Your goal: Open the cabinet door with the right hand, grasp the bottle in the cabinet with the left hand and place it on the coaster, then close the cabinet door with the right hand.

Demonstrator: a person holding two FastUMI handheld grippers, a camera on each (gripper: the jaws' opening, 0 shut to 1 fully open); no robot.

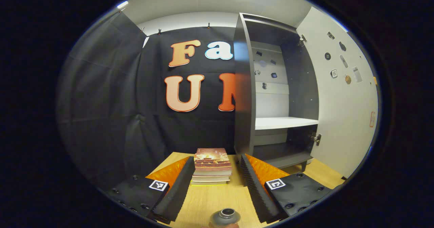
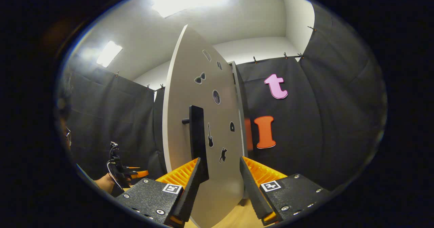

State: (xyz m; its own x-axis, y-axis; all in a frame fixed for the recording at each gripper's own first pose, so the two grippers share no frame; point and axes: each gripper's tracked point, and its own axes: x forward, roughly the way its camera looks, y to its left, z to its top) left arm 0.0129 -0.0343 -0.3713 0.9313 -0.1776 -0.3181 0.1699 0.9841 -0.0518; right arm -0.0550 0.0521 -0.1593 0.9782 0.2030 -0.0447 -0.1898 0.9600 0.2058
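Bottle [image 1: 224,217]: upright on the tabletop, just below the left gripper [image 1: 217,184], whose fingers stand apart and empty. Right gripper [image 2: 220,184]: fingers apart, the vertical door handle [image 2: 197,140] just ahead, left of centre. Cabinet door [image 2: 203,119]: swung open, edge-on; right hand nearer for closing.

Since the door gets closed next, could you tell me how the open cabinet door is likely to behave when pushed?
The cabinet door looks like a flat rigid panel, so it should swing whole rather than flex. A hinge shows at its inner edge, so it will probably pivot freely. Its handle stands between the open right gripper fingers, ungrasped.

Books [image 1: 213,165] left of cabinet [image 1: 271,96]
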